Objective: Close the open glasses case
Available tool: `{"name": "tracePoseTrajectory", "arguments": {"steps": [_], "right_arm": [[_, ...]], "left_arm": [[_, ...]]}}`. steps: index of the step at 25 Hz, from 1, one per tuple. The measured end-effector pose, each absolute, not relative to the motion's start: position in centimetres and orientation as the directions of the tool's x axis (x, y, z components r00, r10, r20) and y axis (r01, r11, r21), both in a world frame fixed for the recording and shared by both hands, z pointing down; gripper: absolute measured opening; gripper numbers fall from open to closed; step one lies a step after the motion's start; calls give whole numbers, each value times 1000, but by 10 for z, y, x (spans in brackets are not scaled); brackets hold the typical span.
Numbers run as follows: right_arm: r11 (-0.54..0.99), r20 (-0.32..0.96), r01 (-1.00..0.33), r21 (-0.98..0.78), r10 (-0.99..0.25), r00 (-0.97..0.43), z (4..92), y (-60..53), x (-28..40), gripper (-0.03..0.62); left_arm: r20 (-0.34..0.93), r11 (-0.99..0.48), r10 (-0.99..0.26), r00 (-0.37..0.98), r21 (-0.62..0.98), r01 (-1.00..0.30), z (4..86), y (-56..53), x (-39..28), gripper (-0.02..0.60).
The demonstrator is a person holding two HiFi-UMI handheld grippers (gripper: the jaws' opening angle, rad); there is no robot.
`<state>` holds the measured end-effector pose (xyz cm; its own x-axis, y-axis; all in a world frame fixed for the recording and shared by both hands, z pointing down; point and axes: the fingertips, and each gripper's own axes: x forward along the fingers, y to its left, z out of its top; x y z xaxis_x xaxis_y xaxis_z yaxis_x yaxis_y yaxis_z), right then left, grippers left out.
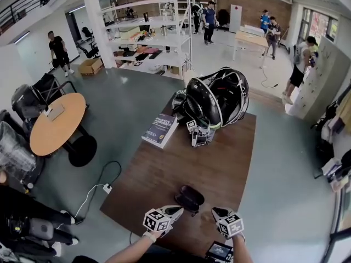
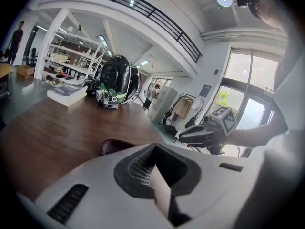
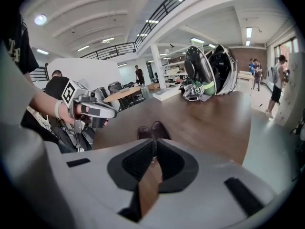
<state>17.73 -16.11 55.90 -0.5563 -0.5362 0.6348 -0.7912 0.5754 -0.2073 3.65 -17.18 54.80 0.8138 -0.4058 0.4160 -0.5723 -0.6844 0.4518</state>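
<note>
Glasses case (image 1: 189, 198) open on table (image 1: 219, 163), just ahead of left gripper (image 1: 176, 209) and right gripper (image 1: 217, 212), each with jaws together; book (image 1: 160, 129) beyond.

Open lab/workshop: shelving racks (image 1: 159, 37), mezzanine railing (image 1: 27, 1), worktables (image 1: 249, 39).

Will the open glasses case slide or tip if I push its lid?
Probably slides: the glasses case looks small, light, on a smooth table. Lying open and low, it seems unlikely to tip. Shell looks rigid.
</note>
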Motion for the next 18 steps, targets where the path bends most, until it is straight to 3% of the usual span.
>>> {"name": "tracePoseTrajectory", "arguments": {"steps": [18], "right_arm": [[575, 726, -792, -207, -452, -518, 624, -217, 157, 41]], "left_arm": [[543, -625, -371, 753, 454, -635, 620, -204, 35, 5]]}}
